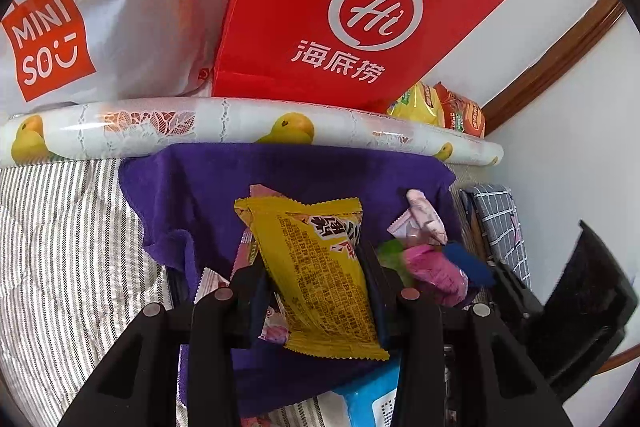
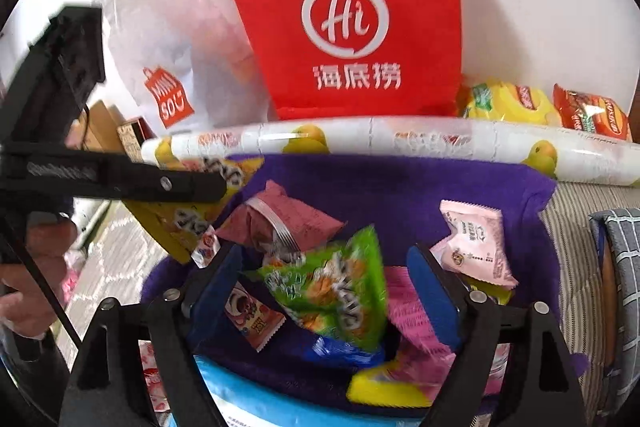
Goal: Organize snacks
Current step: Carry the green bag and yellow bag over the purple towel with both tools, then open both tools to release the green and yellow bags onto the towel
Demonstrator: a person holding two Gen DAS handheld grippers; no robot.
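Yellow snack packet (image 1: 316, 267) in left jaws, right jaws wide

Two carrier bags stand at the back, one red paper bag (image 2: 352, 27) and one white plastic bag (image 2: 176, 39), with one purple cloth (image 2: 400, 187), one patterned roll (image 2: 380, 137) and one green snack packet (image 2: 340, 287).

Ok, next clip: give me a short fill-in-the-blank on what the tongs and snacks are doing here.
1. The left tongs are shut on a ____ snack packet.
2. The right tongs are ____, with a green packet between them.
3. The snacks lie on a ____ cloth.
4. The bag behind with the "Hi" logo is ____.

Missing words: yellow; open; purple; red
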